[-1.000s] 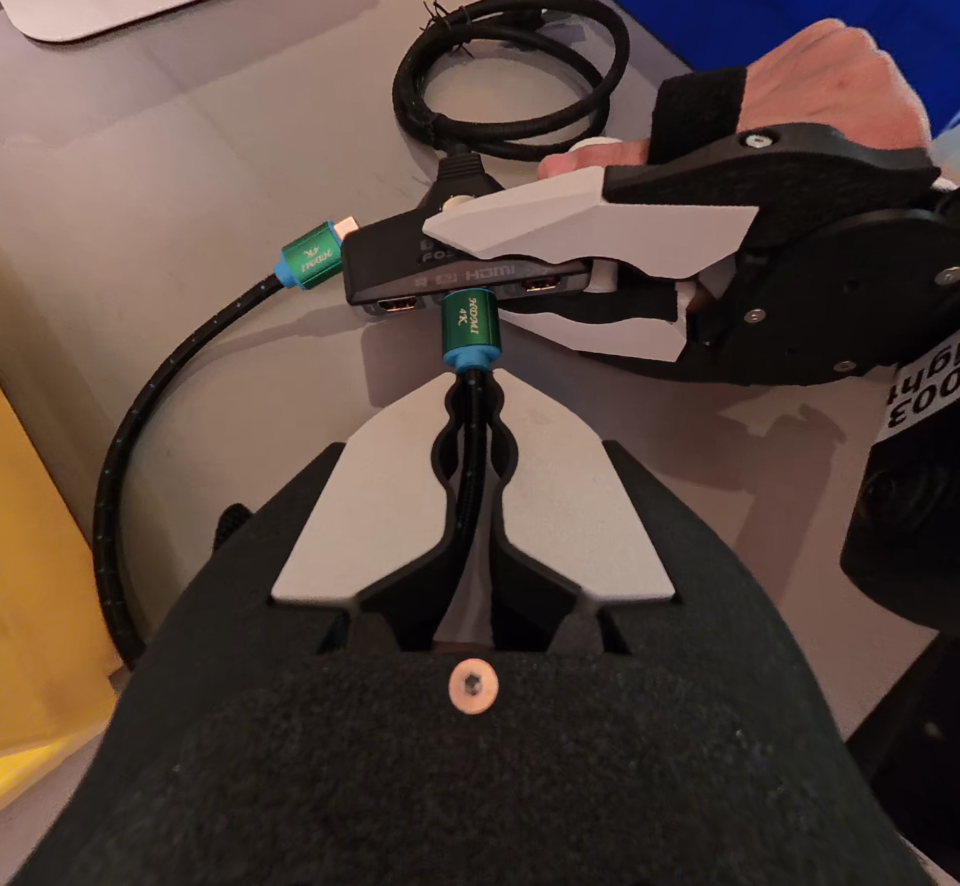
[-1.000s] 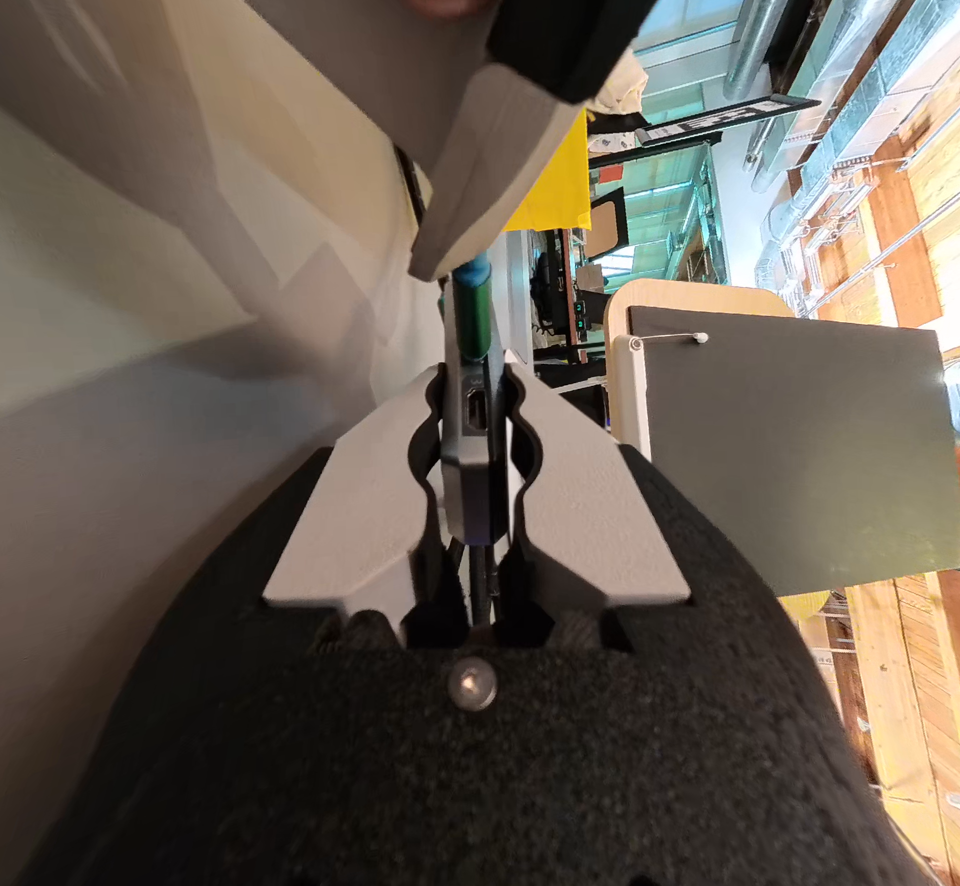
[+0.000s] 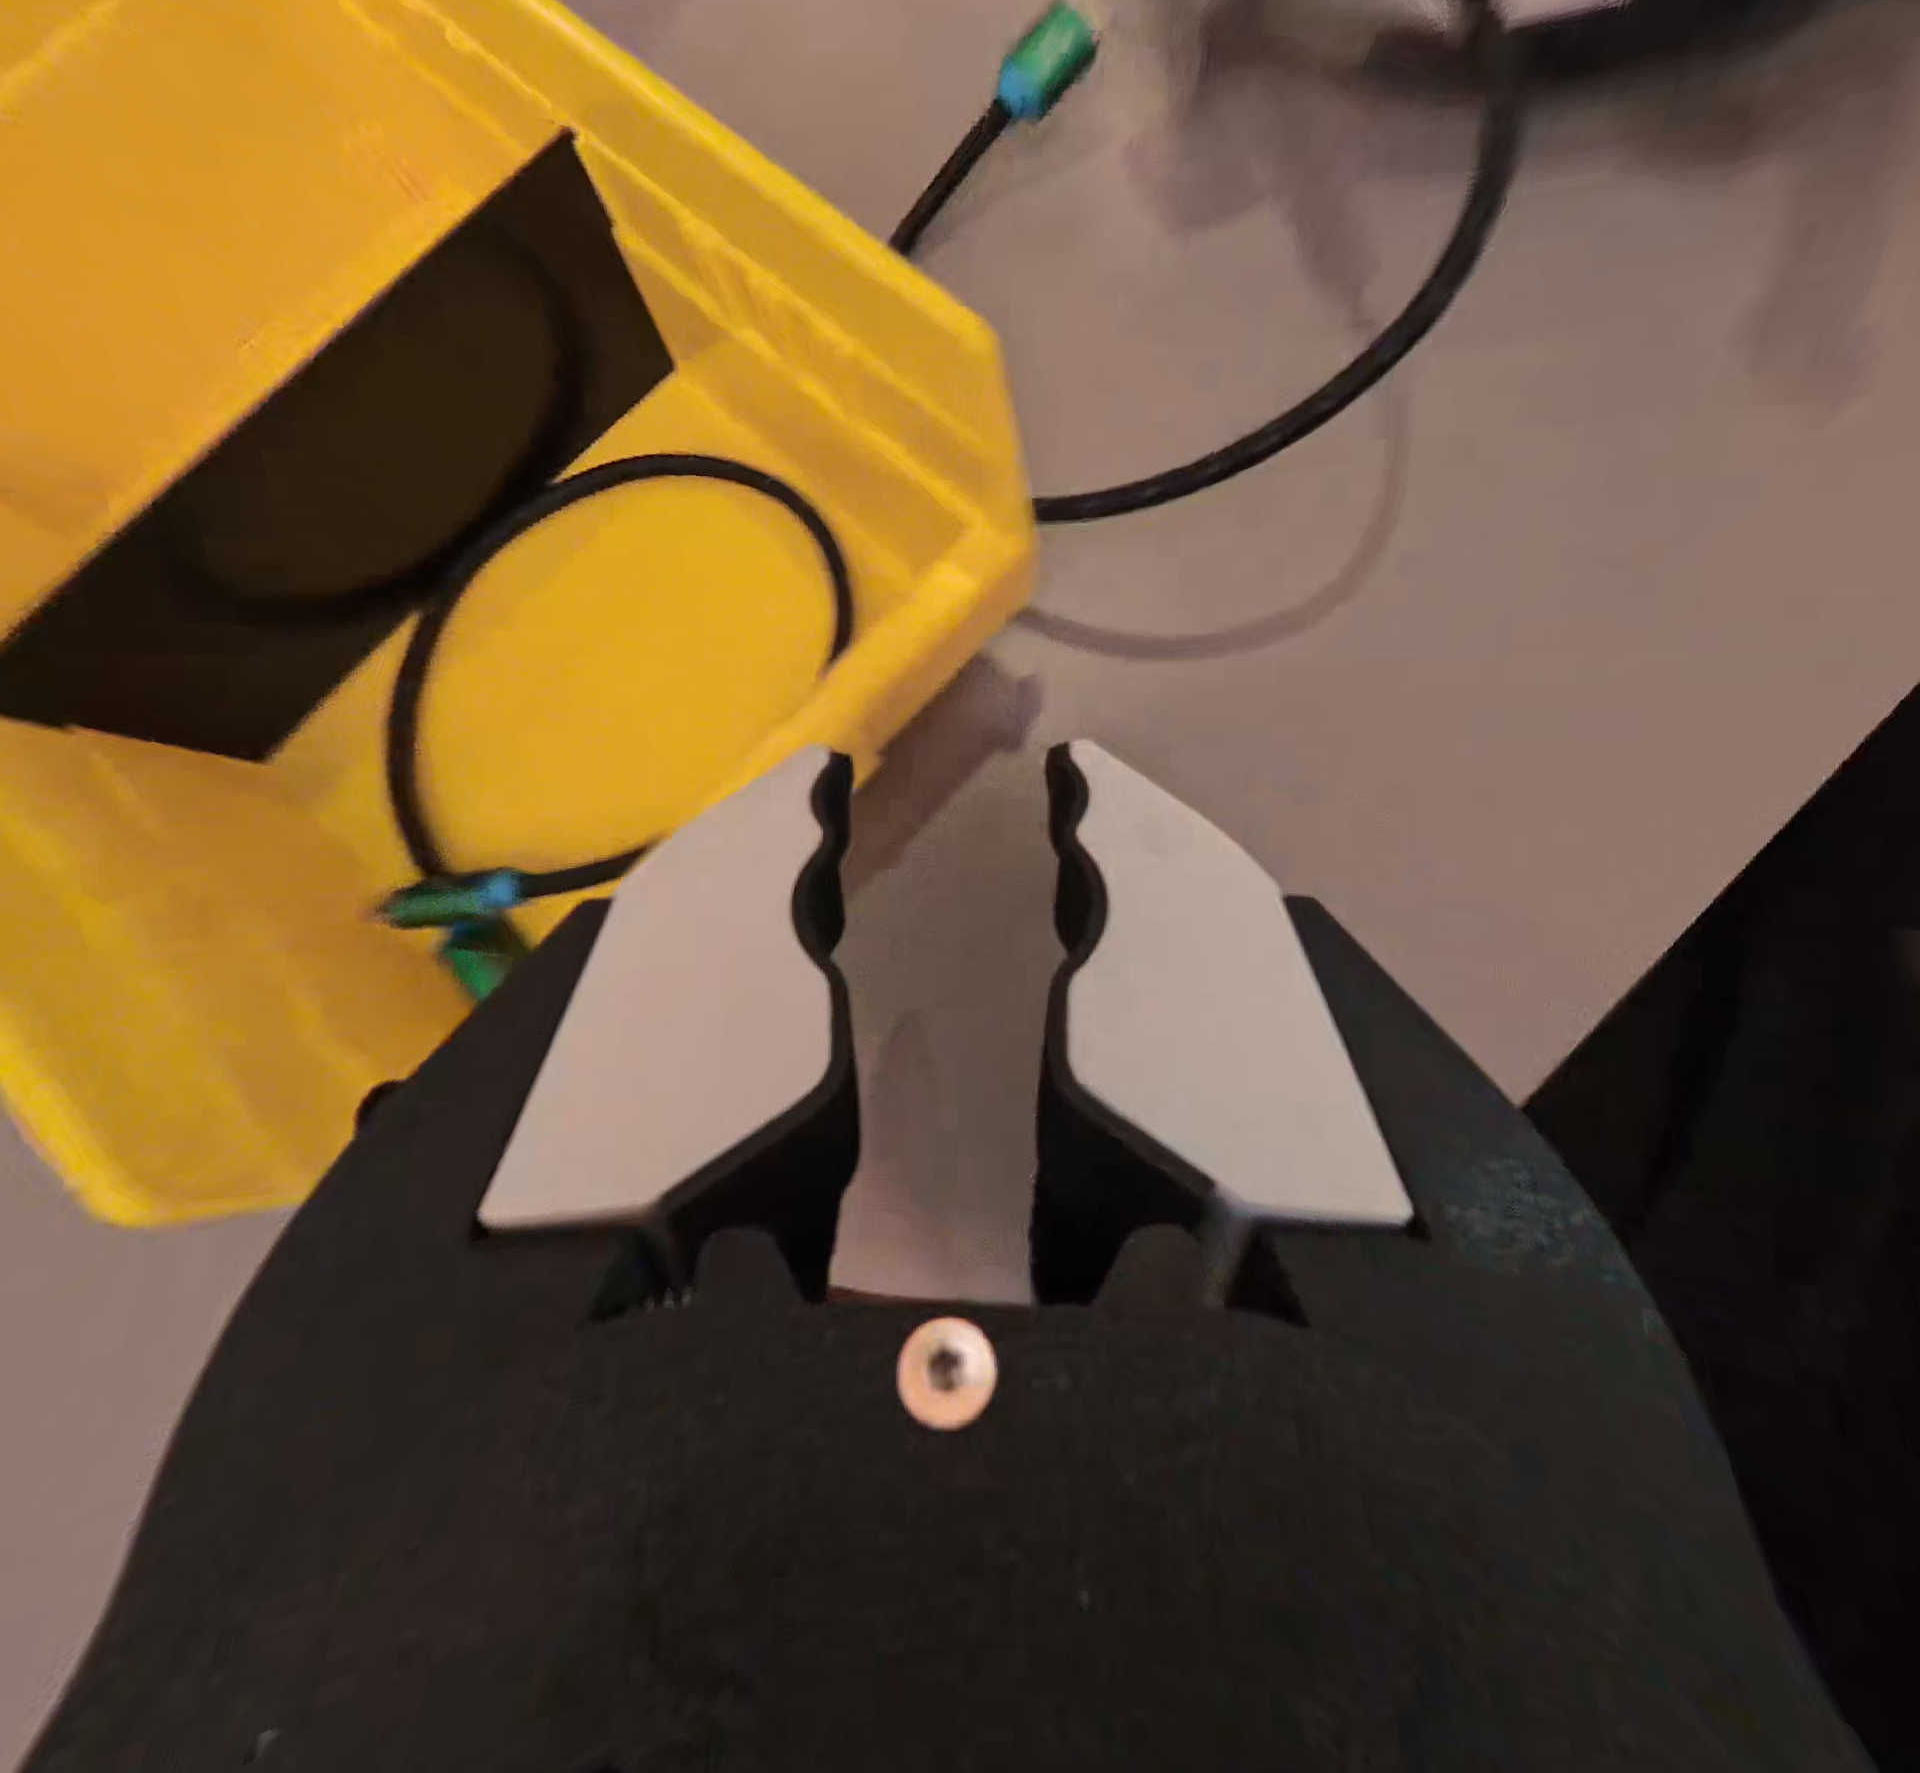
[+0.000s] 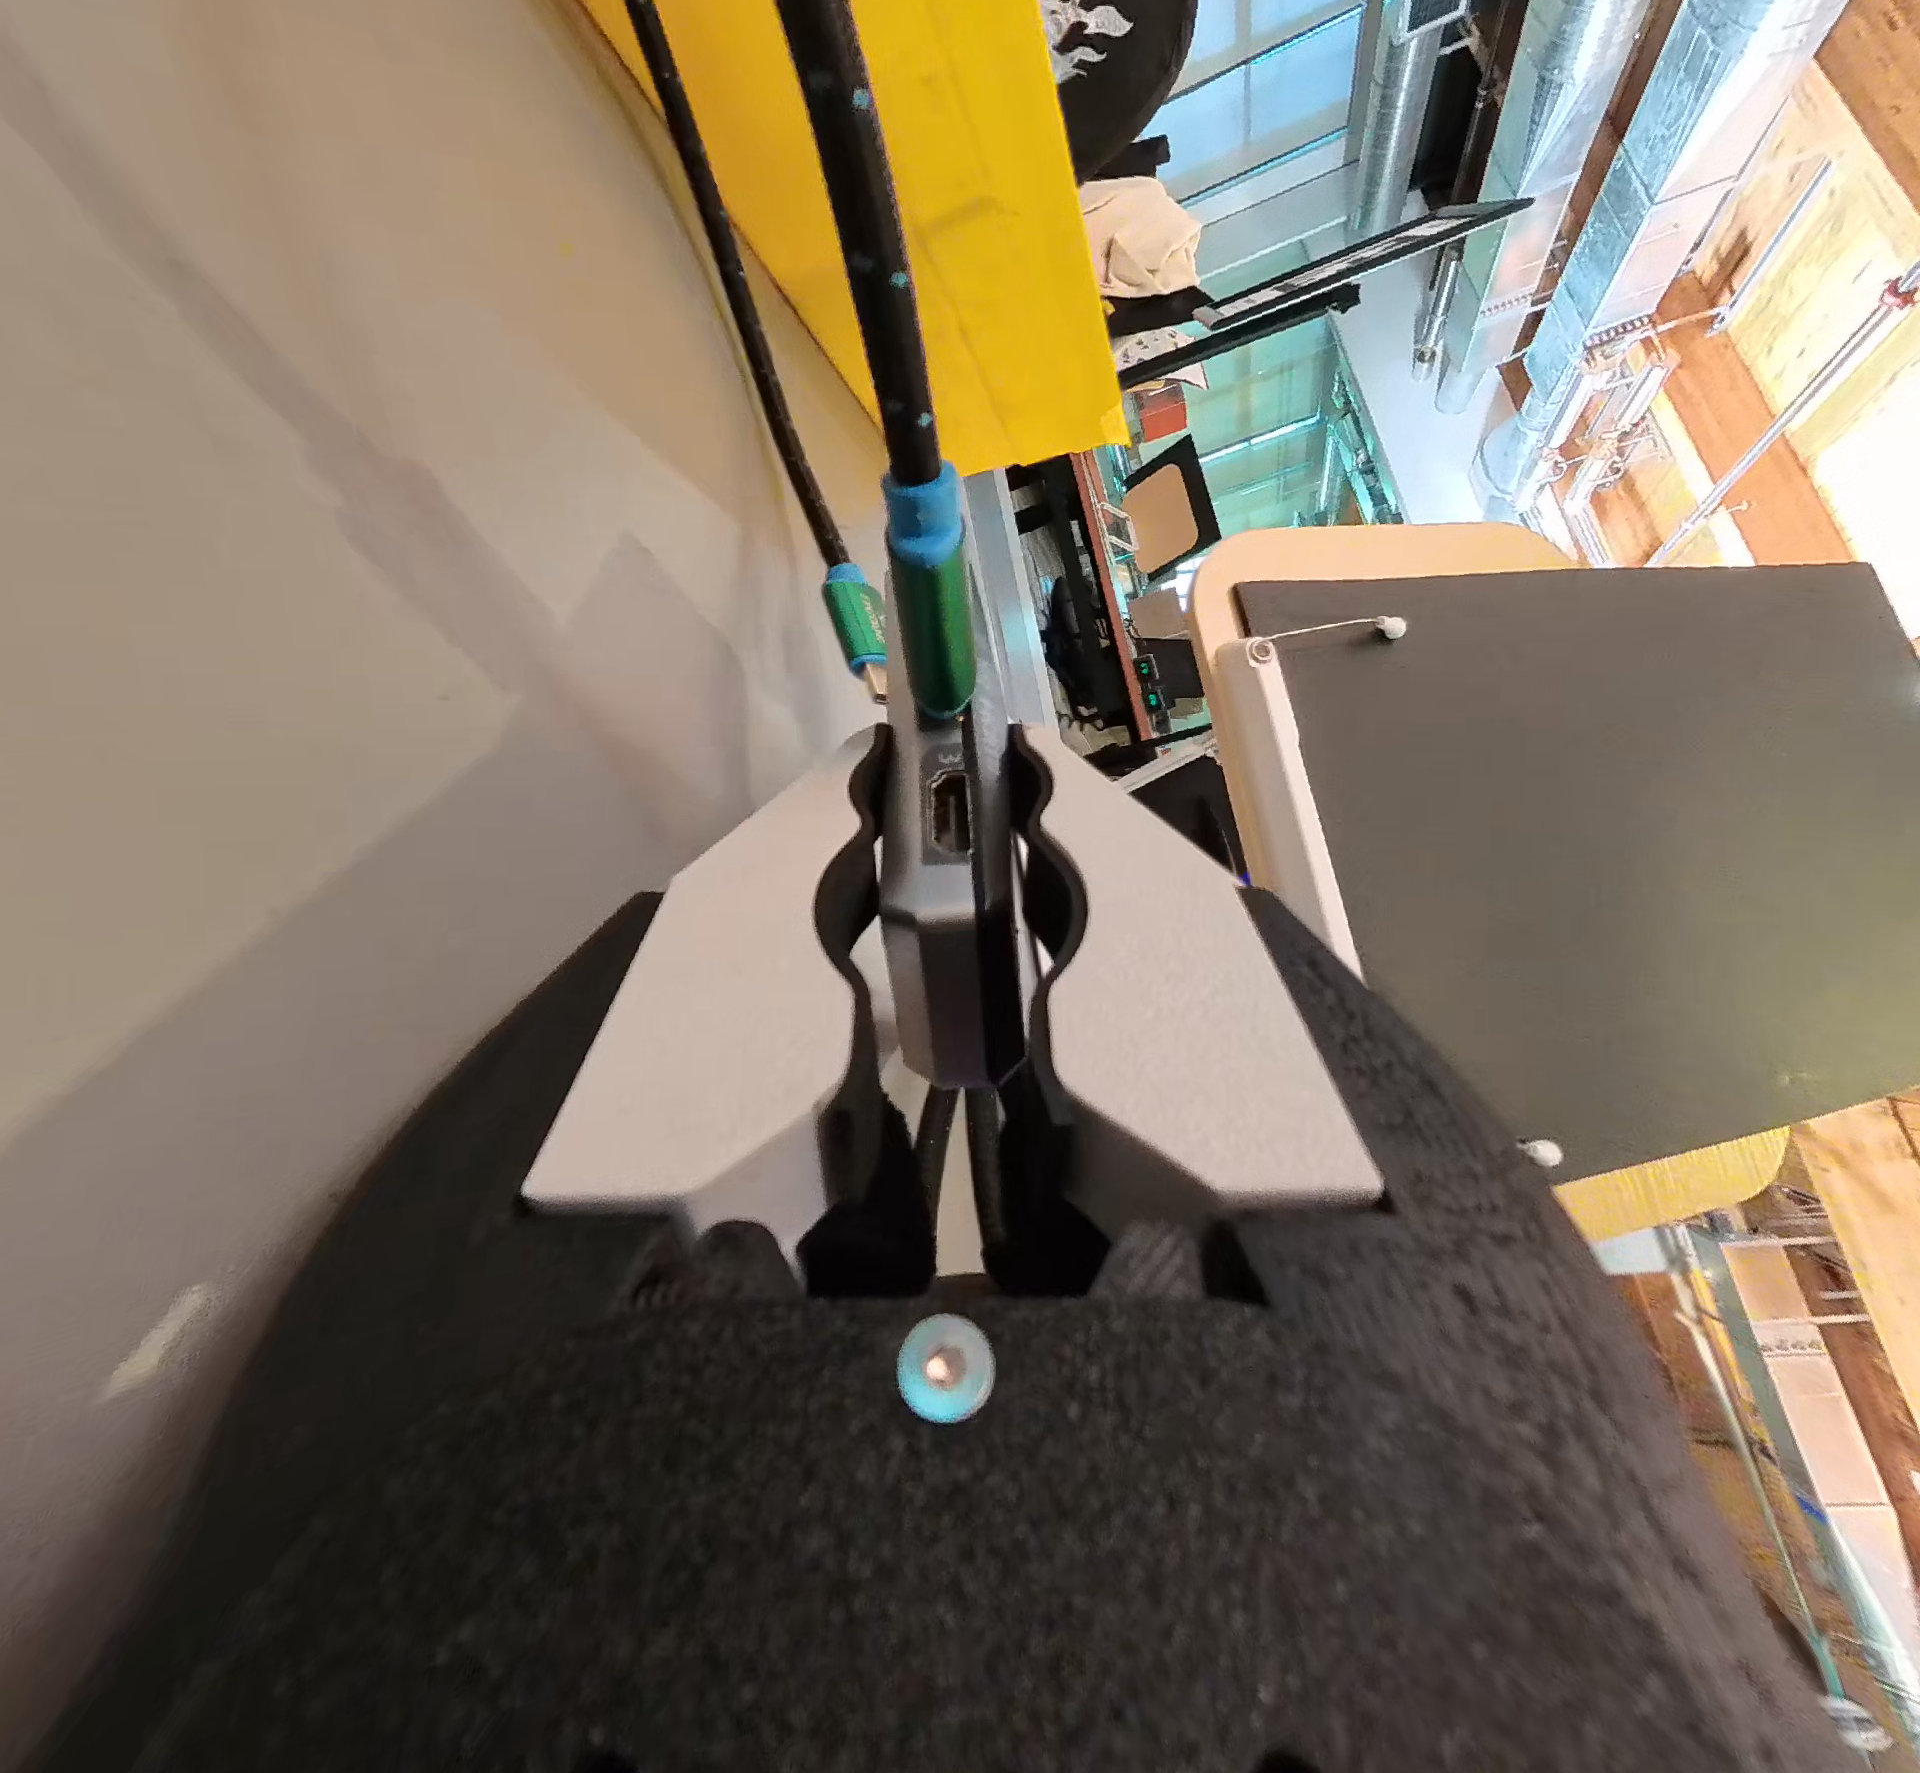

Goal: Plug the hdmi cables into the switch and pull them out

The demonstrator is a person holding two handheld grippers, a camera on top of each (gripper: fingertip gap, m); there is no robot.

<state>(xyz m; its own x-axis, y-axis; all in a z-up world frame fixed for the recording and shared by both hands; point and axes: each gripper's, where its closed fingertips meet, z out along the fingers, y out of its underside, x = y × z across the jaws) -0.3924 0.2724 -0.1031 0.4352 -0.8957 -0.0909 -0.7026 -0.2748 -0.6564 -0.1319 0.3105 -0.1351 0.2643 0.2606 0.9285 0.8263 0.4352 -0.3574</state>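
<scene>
Switch clenched edge-on in right jaws with one green plug seated ahead; left jaws released, empty, nearest a coiled cable up-left in yellow bin.

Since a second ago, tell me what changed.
The left gripper let go of the cable, opened, and swung left to the yellow bin. The green plug it held stays in the switch; the second plug stays loose. The right gripper still clamps the switch.
</scene>
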